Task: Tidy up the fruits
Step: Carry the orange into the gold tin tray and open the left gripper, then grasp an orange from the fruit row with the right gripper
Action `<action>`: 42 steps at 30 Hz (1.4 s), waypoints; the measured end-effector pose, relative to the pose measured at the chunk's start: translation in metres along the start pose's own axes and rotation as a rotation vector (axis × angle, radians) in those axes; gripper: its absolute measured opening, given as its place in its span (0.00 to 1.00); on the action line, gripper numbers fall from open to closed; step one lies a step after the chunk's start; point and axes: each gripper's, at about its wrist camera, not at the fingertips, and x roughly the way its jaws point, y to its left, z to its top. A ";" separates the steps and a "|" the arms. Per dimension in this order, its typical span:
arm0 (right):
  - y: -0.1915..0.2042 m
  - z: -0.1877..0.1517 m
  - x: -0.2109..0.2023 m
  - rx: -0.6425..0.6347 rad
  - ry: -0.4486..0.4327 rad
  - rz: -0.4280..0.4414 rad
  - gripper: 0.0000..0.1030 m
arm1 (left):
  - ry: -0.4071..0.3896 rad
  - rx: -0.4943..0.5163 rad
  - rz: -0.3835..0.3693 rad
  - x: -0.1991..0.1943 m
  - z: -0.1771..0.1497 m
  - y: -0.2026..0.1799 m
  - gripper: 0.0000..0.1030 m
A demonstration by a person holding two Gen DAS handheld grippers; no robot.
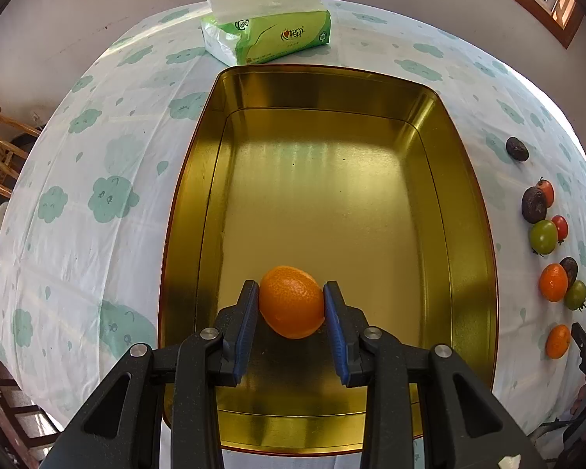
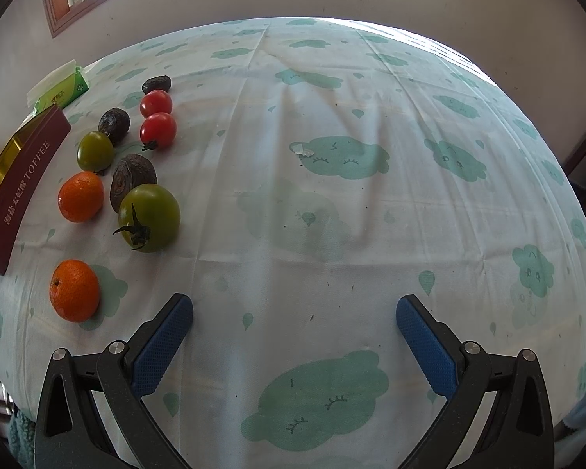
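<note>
A mandarin (image 1: pixel 292 301) is clamped between the left gripper (image 1: pixel 292 305) fingers, over the gold tin (image 1: pixel 468 211) floor near its near edge. The right gripper (image 2: pixel 295 326) fingers are spread wide, nothing held, above the desk (image 2: pixel 332 215). Loose fruits (image 2: pixel 149 217) are grouped toward the desk's left edge.

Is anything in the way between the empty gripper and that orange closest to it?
Nothing visible. The right gripper hangs open over bare tablecloth, and the nearest orange sits just to the left of its left finger, with only cloth between them.
</note>
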 end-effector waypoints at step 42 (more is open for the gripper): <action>0.075 -0.006 -0.055 -0.248 -0.079 0.114 0.91 | -0.082 -0.033 -0.030 -0.014 -0.010 -0.004 0.53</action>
